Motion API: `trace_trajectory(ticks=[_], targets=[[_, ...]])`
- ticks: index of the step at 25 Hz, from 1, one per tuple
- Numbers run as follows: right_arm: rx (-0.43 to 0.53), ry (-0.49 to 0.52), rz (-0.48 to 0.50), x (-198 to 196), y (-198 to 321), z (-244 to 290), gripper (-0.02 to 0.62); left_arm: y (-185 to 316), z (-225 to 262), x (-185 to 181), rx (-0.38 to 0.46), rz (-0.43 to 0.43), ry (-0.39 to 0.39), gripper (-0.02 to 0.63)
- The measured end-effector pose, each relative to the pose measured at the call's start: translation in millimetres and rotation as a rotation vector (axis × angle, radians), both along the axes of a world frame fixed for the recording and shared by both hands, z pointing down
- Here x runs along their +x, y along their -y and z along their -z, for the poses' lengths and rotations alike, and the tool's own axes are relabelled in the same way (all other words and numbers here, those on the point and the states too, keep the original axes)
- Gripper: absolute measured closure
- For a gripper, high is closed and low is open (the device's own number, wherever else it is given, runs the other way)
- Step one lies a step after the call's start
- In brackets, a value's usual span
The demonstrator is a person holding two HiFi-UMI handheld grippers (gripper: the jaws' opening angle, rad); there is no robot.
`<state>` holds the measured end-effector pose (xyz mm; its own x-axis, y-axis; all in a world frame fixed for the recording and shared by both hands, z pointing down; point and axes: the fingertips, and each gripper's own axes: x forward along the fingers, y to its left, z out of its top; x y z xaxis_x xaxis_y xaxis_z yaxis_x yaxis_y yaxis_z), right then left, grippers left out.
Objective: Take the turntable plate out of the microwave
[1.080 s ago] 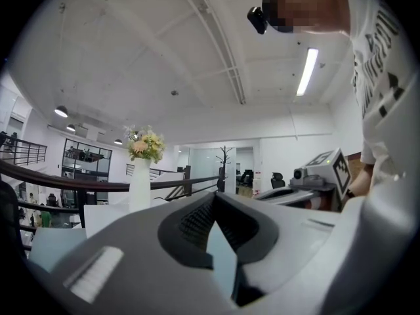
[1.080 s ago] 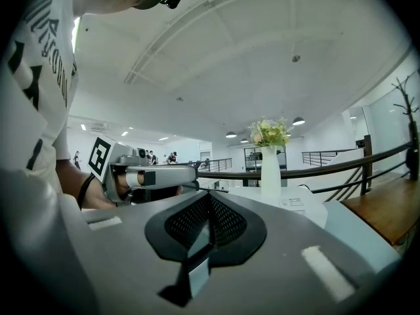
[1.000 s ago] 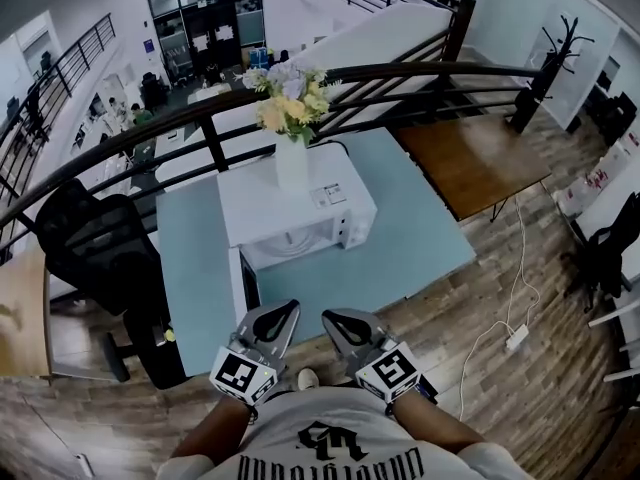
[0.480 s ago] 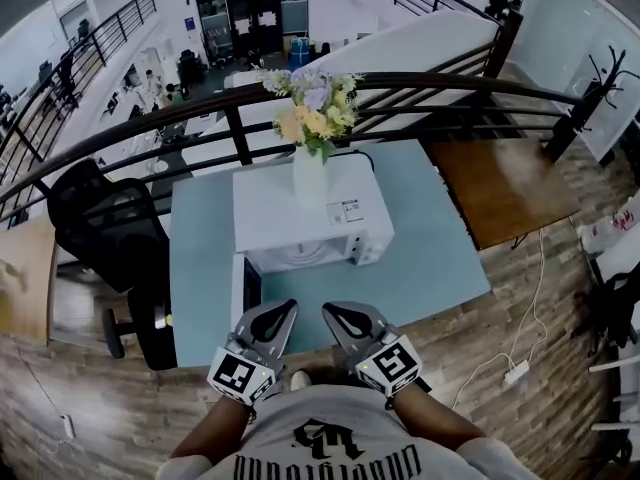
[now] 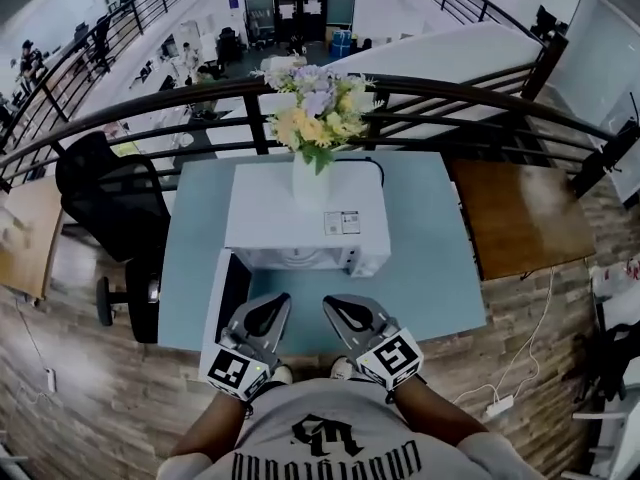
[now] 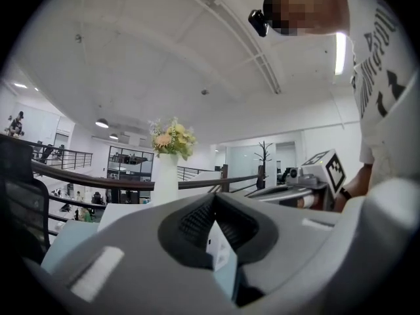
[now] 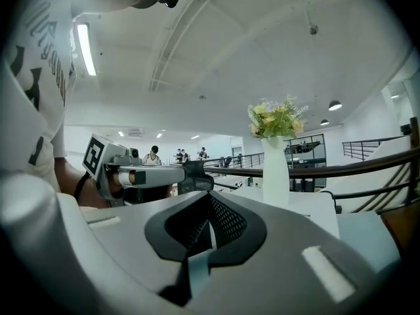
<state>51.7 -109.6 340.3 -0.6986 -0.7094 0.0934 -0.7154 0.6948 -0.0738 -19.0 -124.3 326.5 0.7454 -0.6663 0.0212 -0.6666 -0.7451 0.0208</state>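
Note:
A white microwave (image 5: 305,218) stands on a light blue table (image 5: 430,248), its door (image 5: 228,293) swung open to the left. The cavity faces me; the turntable plate inside is not clearly visible. A white vase of flowers (image 5: 312,138) sits on the microwave's top. My left gripper (image 5: 275,304) and right gripper (image 5: 333,309) hang side by side at the table's near edge, short of the microwave, both shut and empty. In the left gripper view the jaws (image 6: 213,205) point level toward the vase (image 6: 165,176). The right gripper view's jaws (image 7: 210,205) point toward the vase (image 7: 275,169).
A black office chair (image 5: 110,198) stands left of the table and a brown wooden table (image 5: 520,218) to its right. A dark railing (image 5: 450,93) runs behind the microwave. A cable and power strip (image 5: 495,406) lie on the wood floor at right.
Both grippers and the view have shifted sideways, so the microwave now lies straight ahead with its open door in view at the left. The jaws stay shut.

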Motion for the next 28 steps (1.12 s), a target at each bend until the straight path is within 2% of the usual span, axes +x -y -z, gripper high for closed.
trace_trajectory(ticks=[6, 11, 18, 28], targets=[[-0.03, -0.001, 0.072, 22.7, 5.9, -18.3, 0.593, 1.6, -11.1, 7.6, -0.003, 0.112, 0.017, 0.557], [-0.087, 0.016, 0.101, 22.9, 15.5, -38.7, 0.592, 13.5, -23.5, 2.0, -0.023, 0.168, 0.027, 0.557], [-0.158, 0.015, 0.096, 17.1, 34.9, -71.0, 0.592, 35.3, -56.8, -6.5, -0.069, 0.192, 0.029, 0.557], [-0.276, 0.052, 0.037, 10.2, 66.2, -117.8, 0.591, 68.0, -99.2, -19.0, -0.113, 0.193, 0.039, 0.557]])
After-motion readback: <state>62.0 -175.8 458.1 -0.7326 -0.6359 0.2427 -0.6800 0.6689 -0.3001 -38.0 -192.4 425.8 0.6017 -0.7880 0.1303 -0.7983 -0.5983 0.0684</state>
